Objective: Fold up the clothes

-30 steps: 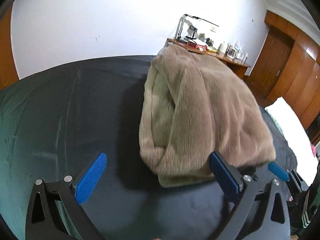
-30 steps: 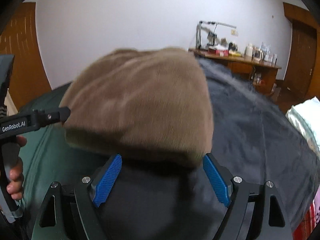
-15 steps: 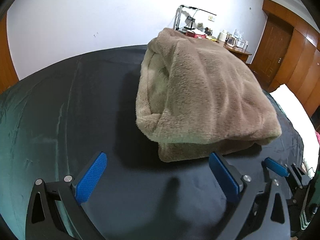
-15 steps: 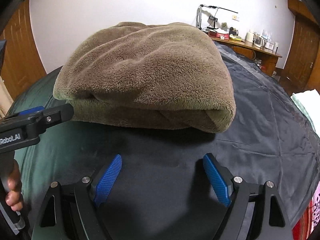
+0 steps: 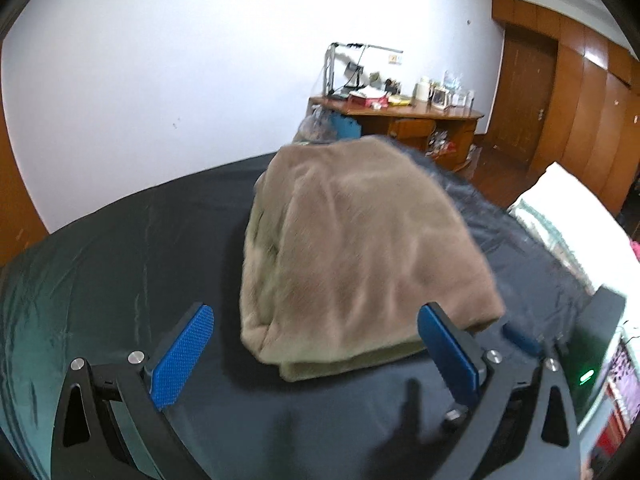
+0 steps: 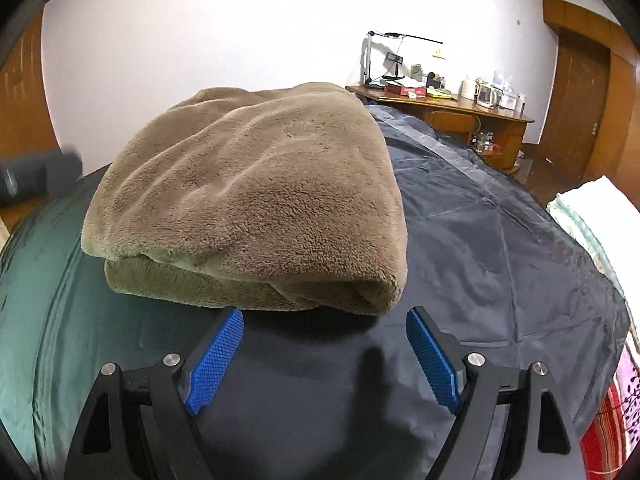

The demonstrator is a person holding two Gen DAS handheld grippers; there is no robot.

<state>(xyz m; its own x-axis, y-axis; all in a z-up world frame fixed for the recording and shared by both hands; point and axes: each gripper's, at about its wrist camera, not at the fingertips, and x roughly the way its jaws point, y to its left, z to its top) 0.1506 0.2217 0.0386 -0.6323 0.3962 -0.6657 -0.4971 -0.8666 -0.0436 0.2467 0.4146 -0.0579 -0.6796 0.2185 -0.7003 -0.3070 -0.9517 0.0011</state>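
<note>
— Dark bedsheet [image 6: 500, 248] held what?
— Folded brown fleece garment [image 6: 256, 196], lying just beyond both grippers.
— Fingers?
— Left gripper [image 5: 316, 354] and right gripper [image 6: 324, 360] stood spread, gripping nothing.

I see a wooden desk [image 6: 460, 110] against the white wall [image 6: 200, 32], cluttered with a kettle [image 6: 470, 87] and red box [image 6: 404, 89]; a wooden door [image 6: 580, 92] stands right of it.

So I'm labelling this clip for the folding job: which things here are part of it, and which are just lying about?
Part of the job:
- folded brown fleece garment
- left gripper, open
- right gripper, open
- dark cover it lies on

Lying about:
- cluttered wooden desk
- kettle
- white bedding
</note>
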